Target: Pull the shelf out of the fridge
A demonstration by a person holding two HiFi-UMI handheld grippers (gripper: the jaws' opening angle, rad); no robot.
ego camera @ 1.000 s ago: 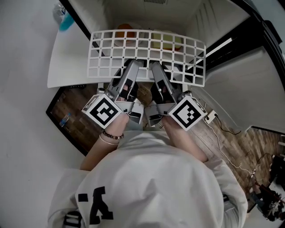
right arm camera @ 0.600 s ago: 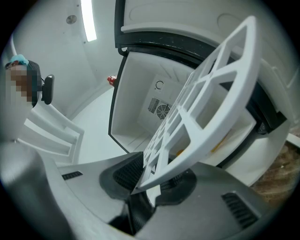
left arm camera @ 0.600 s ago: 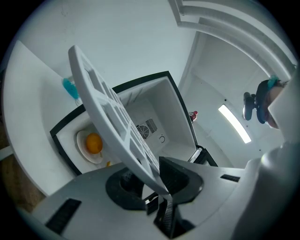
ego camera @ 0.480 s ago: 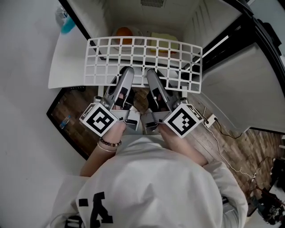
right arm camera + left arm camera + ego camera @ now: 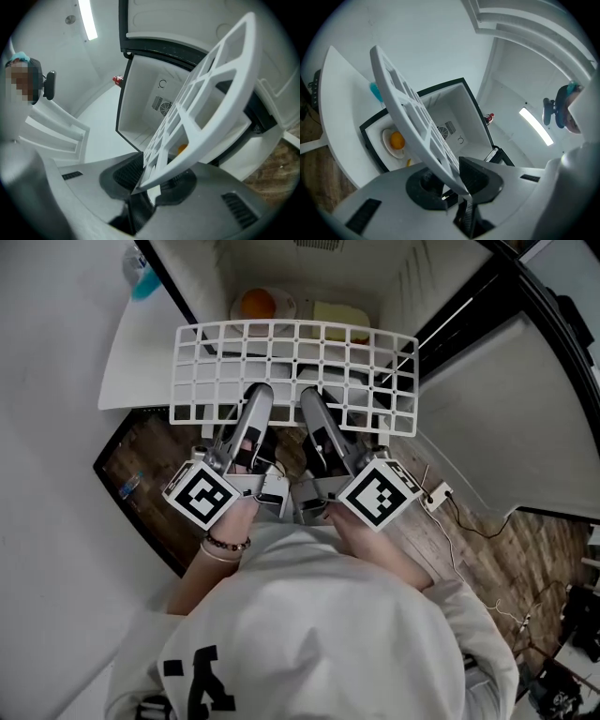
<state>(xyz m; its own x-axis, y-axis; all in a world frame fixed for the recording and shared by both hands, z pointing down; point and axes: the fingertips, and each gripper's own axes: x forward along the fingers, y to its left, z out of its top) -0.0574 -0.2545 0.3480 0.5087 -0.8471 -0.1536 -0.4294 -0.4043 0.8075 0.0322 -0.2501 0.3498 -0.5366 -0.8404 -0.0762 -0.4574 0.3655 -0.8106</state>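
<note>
The white grid shelf hangs flat in front of the open fridge, held by its near edge. My left gripper is shut on that edge left of the middle, and my right gripper is shut on it just to the right. In the left gripper view the shelf runs slantwise out of the left gripper, its rim pinched between the dark pads. In the right gripper view the shelf rises to the upper right from the right gripper, also clamped at the rim.
Inside the fridge lie an orange on a plate and a yellow block. The white fridge door stands open at the left with a blue-capped bottle. Another white panel flanks the right. A cable and plug lie on the wooden floor.
The shelf and both grippers have slid a little nearer to me and leftward in the head view. The orange and plate behind the shelf's far edge are now uncovered.
</note>
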